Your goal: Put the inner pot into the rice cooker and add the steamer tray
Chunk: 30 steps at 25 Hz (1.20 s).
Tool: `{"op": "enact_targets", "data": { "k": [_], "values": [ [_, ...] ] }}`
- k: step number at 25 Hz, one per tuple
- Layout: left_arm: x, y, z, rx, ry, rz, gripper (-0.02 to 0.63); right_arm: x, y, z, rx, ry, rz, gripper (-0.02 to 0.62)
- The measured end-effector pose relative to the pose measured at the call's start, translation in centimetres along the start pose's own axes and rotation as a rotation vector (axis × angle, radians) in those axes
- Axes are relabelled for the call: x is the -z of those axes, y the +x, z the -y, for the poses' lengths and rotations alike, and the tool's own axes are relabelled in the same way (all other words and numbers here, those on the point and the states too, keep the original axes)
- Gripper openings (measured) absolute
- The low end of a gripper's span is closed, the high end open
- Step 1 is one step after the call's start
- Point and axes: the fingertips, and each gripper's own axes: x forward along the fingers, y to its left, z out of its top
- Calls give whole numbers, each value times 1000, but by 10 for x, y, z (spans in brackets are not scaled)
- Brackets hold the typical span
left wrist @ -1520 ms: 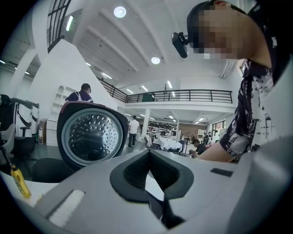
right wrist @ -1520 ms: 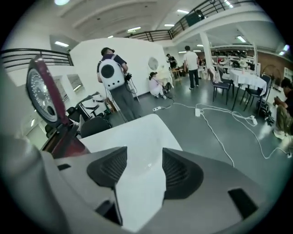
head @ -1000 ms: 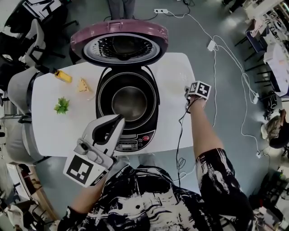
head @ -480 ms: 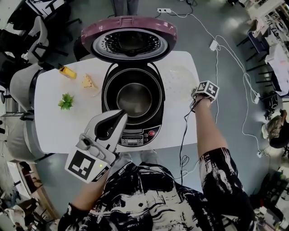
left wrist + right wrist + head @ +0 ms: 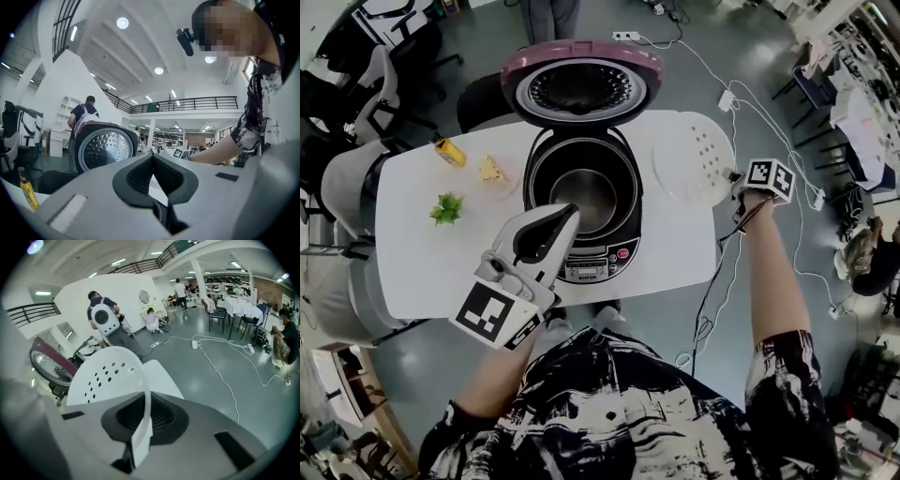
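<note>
The rice cooker (image 5: pixel 623 202) stands open on the white table (image 5: pixel 422 253), its mauve lid (image 5: pixel 581 89) tipped back. The steel inner pot (image 5: pixel 584 192) sits inside it. My left gripper (image 5: pixel 572 211) hovers over the cooker's front rim, shut with nothing in it; in the left gripper view its jaws (image 5: pixel 152 159) meet, with the lid (image 5: pixel 105 147) beyond. My right gripper (image 5: pixel 733 176) is shut on the rim of the white perforated steamer tray (image 5: pixel 694 155), held tilted above the table's right end. In the right gripper view the tray (image 5: pixel 108 376) rises edge-on from the pinched jaws (image 5: pixel 140 427).
A yellow bottle (image 5: pixel 450 152), a yellow wedge (image 5: pixel 492 169) and a small green plant-like piece (image 5: pixel 445 208) lie on the table left of the cooker. Cables run across the floor at the right, and chairs stand at the left.
My right gripper has risen with the steamer tray, which now hangs tilted off the table. The left gripper has lifted a little over the cooker's front.
</note>
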Motion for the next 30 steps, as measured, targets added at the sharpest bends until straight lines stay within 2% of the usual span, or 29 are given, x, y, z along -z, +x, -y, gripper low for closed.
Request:
{"op": "enact_targets", "data": {
  "k": [4,8,11,14,16,22,30],
  "values": [
    [-11,-20,-3,0,3,41,5,3,-44,-70,-120,-123,3,8],
    [-21,-41,-10,-21,5,70,5,27,-51,-154,-229,-251,-49,8],
    [-26,-58,-11,-38,9,79,5,53,-36,-205,-261,-326,-104,8],
    [-21,-85,-15,-51,17,89,5,87,-5,-239,-245,-366,-160,9],
    [-17,-100,-17,-62,17,91,5,102,13,-249,-215,-385,-188,9],
    [-23,-116,-25,-107,7,87,5,102,43,-241,-106,-401,-235,9],
    [-15,-132,-32,-133,-2,91,5,113,61,-237,-48,-422,-252,9]
  ]
}}
